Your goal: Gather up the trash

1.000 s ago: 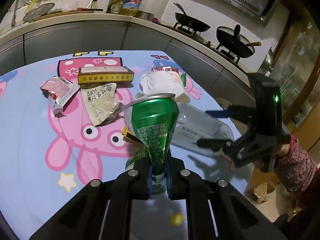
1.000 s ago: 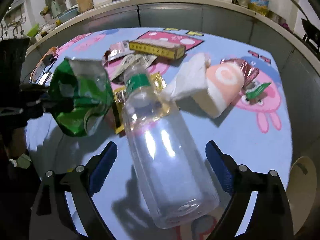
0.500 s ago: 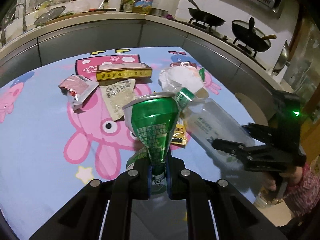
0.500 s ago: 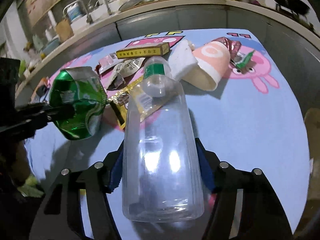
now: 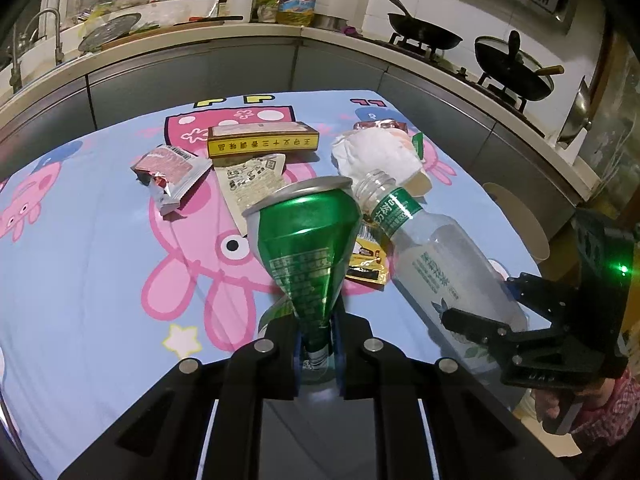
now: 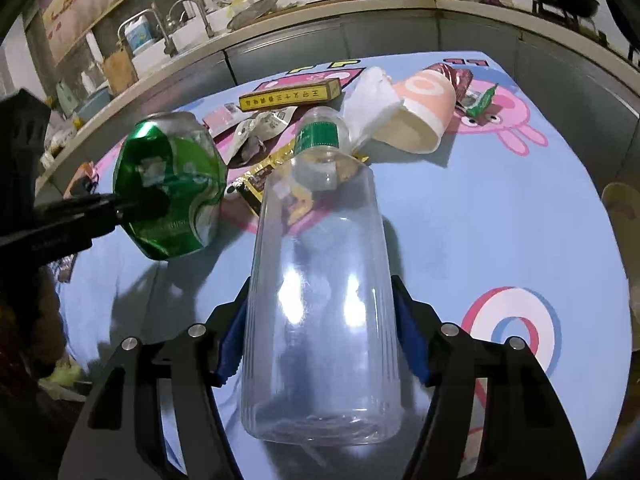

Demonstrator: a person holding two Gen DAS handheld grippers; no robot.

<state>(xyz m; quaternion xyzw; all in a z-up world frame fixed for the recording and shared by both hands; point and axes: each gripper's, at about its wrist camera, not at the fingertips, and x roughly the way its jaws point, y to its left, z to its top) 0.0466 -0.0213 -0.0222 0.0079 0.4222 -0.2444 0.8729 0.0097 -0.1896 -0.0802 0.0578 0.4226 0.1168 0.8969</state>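
Gripping the crushed green can (image 5: 306, 236) in my left gripper (image 5: 318, 354) and the clear bottle (image 6: 320, 280) in my right gripper (image 6: 320, 344), I hold both over the tablecloth's (image 5: 80, 280) near part. Ahead lie a yellow box (image 5: 262, 142), wrappers (image 5: 170, 168) and a paper cup (image 6: 420, 116); counter cabinets (image 5: 192, 76) close off the far edge.
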